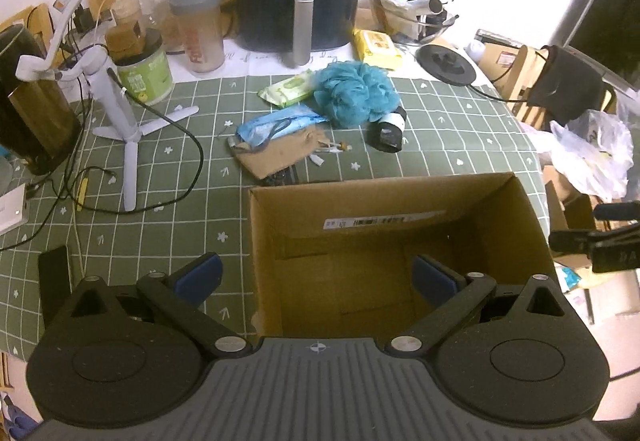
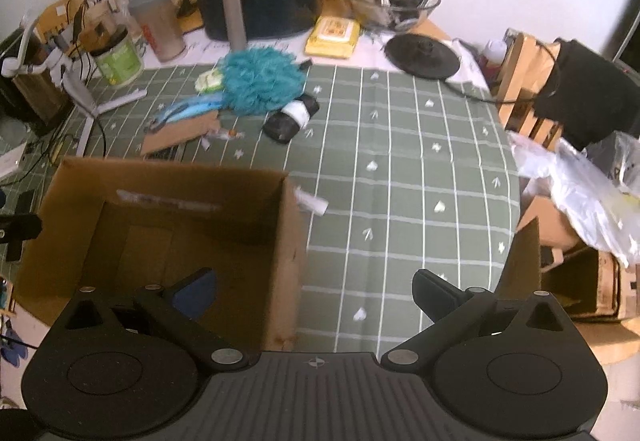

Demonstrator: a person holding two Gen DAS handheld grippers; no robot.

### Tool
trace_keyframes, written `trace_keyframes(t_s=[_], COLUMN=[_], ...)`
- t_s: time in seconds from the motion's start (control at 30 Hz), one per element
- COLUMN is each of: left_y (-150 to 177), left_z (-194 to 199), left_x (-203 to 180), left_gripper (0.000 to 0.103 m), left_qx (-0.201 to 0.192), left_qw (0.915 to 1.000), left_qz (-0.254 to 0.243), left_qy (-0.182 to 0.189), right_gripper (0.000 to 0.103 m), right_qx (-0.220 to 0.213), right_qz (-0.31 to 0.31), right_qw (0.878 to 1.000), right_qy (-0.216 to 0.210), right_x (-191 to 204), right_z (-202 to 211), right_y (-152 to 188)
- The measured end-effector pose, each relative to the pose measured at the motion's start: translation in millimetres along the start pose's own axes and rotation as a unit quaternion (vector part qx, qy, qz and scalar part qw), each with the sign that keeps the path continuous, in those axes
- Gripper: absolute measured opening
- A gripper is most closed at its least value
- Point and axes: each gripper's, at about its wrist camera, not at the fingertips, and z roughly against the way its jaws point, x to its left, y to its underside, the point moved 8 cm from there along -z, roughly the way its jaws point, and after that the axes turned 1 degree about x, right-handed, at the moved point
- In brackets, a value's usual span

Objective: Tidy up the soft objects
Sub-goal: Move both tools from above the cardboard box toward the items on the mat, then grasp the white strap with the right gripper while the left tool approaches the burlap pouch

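While both tools hang wide open with nothing in them, the whole job looks not yet begun, and the layout tells you why. Off to the far left of the left tool (image 1: 316,277) stands a white tripod (image 1: 128,137) with its cable trailing over the green checked worktop (image 1: 168,225); that is clutter, I'd judge, not part of the sorting. Straight below and ahead of that tool sits the cardboard box (image 1: 400,197), open-topped and bare inside, so it seems parked close to the person to serve as the bin for whatever gets gathered. The left tool's blue fingertips (image 1: 200,275) straddle the box's left wall, one outside it and one over the hollow.

Beyond the box's far wall lie the soft things, bunched together: a blue packet (image 1: 276,125) on a scrap of cardboard, a green wipes pack (image 1: 288,89) behind it, then the teal bath puff (image 1: 356,93), and touching its right side a dark rolled bundle with a white band (image 1: 390,131). From the right tool (image 2: 314,293), the box (image 2: 172,209) is ahead to the left and the puff (image 2: 260,81) is far ahead, well apart from its open jaws. Open worktop lies ahead of it, leaving a free path. A reach forward over the box would be needed first, I'd guess.
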Motion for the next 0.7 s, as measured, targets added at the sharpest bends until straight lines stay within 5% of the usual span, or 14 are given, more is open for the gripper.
trace_keyframes(t_s=[0.7], left_y=[-34], left_z=[-10], left_x=[10], left_gripper=[0.103], left_qx=[-0.037], left_qw=[0.9986], left_qz=[-0.033], left_qy=[0.020], right_gripper=[0.103], right_qx=[-0.069], right_qz=[0.087], right_qw=[0.993], right_qy=[-0.040], right_x=[-48], right_z=[-26], right_y=[-79])
